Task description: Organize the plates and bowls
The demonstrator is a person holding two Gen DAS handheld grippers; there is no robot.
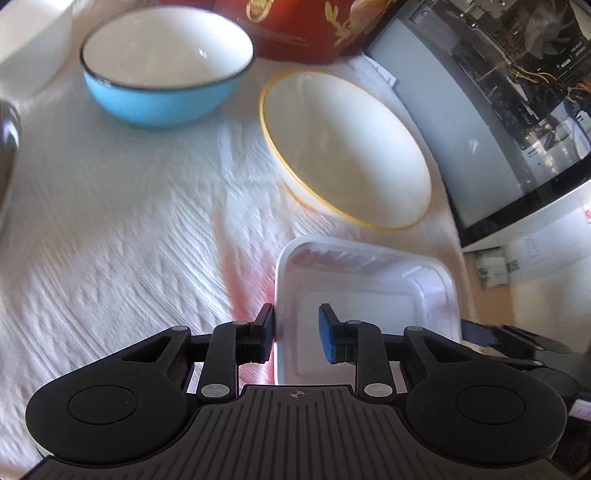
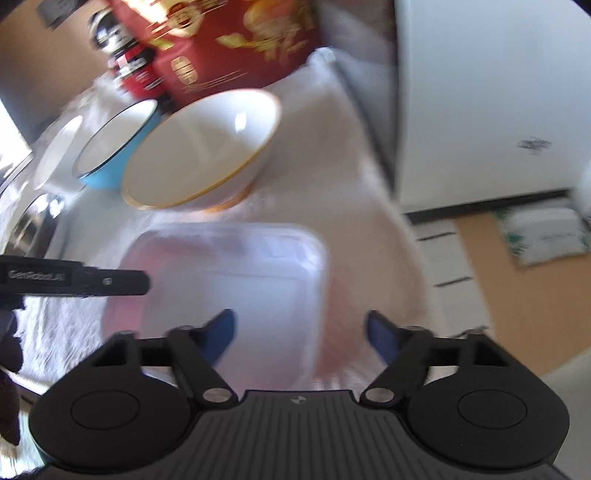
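Left wrist view: left gripper [image 1: 295,334], fingers narrowed astride left wall of white plastic tray [image 1: 369,291], one pad outside against wall, other inside, apart from it. Tray empty, on white cloth-covered surface [image 1: 129,229]. Beyond: gold-rimmed white bowl [image 1: 347,147], blue bowl [image 1: 166,66], both empty; red box [image 1: 291,29]; glass-sided computer case [image 1: 498,92], seen only here.

Right wrist view, blurred: right gripper [image 2: 301,339], fingers wide apart, straddling tray's right wall, no contact visible. Left gripper's finger [image 2: 110,282] enters from left. Dark bottle [image 2: 122,55] beside box, seen only here.
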